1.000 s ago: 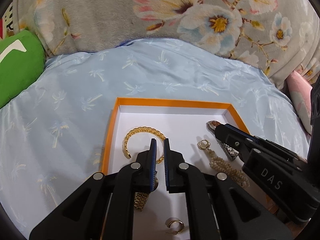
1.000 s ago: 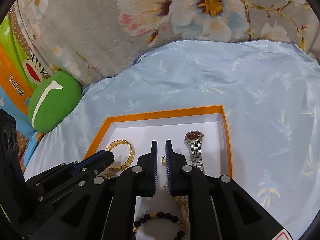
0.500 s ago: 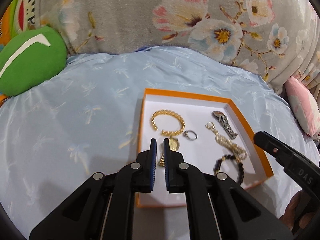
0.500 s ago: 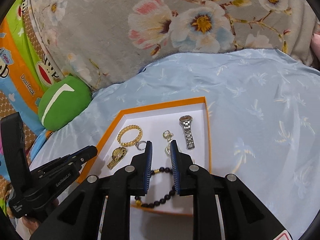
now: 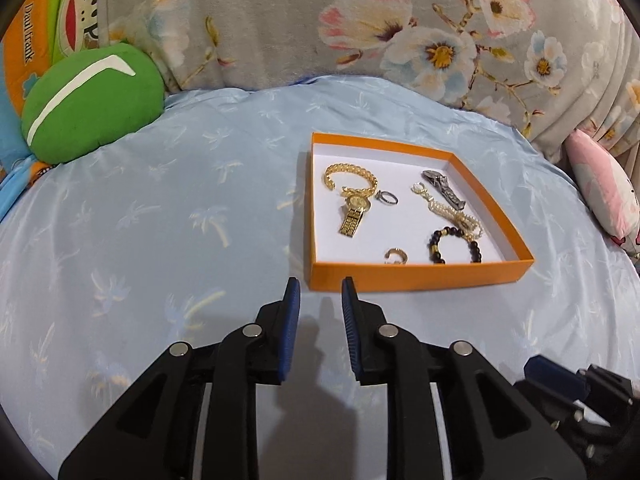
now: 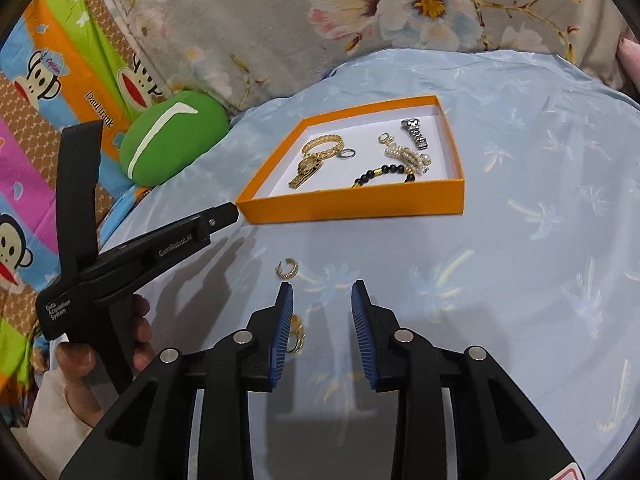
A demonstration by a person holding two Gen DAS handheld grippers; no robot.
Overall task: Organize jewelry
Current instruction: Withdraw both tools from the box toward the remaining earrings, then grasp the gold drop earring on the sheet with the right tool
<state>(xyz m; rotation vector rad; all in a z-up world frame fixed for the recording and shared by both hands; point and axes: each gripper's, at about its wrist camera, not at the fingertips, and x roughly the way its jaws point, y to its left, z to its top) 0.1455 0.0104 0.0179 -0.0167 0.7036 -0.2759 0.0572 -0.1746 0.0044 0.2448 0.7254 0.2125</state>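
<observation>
An orange box with a white floor sits on the light blue bedspread. It holds a gold bangle, a gold watch, a silver ring, a silver watch, a pearl strand, a black bead bracelet and a gold earring. Another gold earring and a gold piece lie on the spread in front of the box. My left gripper is open and empty, just short of the box. My right gripper is open and empty, above the loose pieces.
A green cushion lies at the far left. A floral grey blanket rises behind the box. A pink pillow is at the right. Cartoon monkey bedding lies on the left. The left tool shows in the right wrist view.
Both grippers have pulled back out of the box toward me and opened. The box now lies farther ahead in both views.
</observation>
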